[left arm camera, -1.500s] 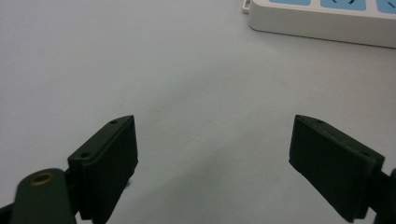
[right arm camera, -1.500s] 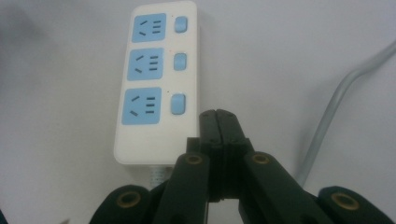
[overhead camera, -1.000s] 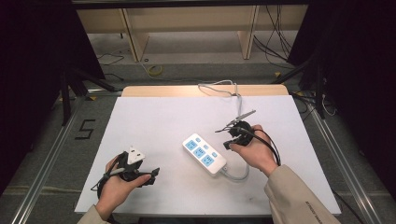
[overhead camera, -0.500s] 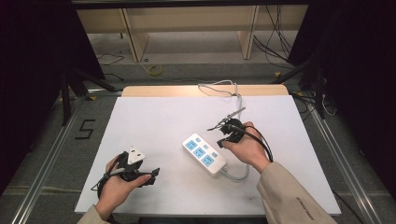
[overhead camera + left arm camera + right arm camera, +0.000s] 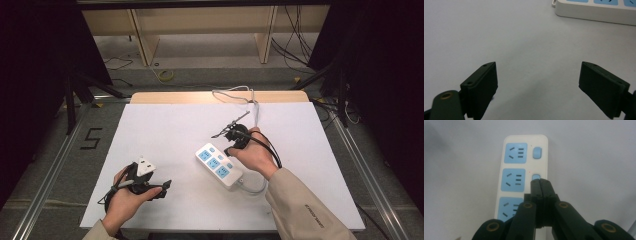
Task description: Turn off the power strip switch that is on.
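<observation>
Lying on white tabletop (image 5: pixel 165 130), right of middle in high view: white power strip (image 5: pixel 219 165) with three blue sockets. Right tongs (image 5: pixel 540 182) seen pressed shut, nothing held, tips placed over middle blue switch (image 5: pixel 536 176) of strip. Left tongs (image 5: pixel 539 86) held wide open above bare tabletop at lower left, nothing gripped.

- Your right gripper (image 5: pixel 540 185) covers part of the power strip's (image 5: pixel 524 170) middle switch (image 5: pixel 536 176) and its near end.
- In your left gripper view, the power strip (image 5: pixel 596 10) is cut off by the top edge.
- Your right hand (image 5: pixel 255 152) hides part of the strip's cable (image 5: pixel 252 187) in the high view.
</observation>
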Available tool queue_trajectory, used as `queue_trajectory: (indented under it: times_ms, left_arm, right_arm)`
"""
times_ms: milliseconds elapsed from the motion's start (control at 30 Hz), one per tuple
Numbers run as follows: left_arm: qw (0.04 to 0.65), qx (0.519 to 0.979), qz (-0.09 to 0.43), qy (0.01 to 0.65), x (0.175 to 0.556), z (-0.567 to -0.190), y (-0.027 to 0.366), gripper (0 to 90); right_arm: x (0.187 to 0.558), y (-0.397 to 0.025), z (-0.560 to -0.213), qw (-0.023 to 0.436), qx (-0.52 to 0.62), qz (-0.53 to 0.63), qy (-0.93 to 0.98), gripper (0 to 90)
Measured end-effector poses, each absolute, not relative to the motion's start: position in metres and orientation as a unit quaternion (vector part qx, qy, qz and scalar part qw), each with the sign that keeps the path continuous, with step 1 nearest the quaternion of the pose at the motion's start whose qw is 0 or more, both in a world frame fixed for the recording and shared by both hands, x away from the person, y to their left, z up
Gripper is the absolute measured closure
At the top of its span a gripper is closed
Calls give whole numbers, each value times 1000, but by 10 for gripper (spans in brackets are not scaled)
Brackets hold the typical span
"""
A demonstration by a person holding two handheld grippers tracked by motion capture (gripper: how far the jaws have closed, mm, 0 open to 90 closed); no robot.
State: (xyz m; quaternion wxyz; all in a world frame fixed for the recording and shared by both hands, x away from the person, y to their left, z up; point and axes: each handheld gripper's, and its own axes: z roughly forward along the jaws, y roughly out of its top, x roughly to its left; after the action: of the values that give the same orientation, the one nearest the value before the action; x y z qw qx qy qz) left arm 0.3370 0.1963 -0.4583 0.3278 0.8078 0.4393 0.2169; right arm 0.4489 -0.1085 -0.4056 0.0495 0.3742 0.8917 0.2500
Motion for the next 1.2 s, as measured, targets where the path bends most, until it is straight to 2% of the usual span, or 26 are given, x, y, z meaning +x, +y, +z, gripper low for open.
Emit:
queue_trajectory:
  times_ms: [600,1200]
  left_arm:
    - [330,807,216,440,337,-458,195,148]
    - [329,808,216,439,337,-458,195,148]
  right_arm:
    - [465,-84,-412,37,378,226,897,900]
    - [475,-79,-422,35,384,200,901,900]
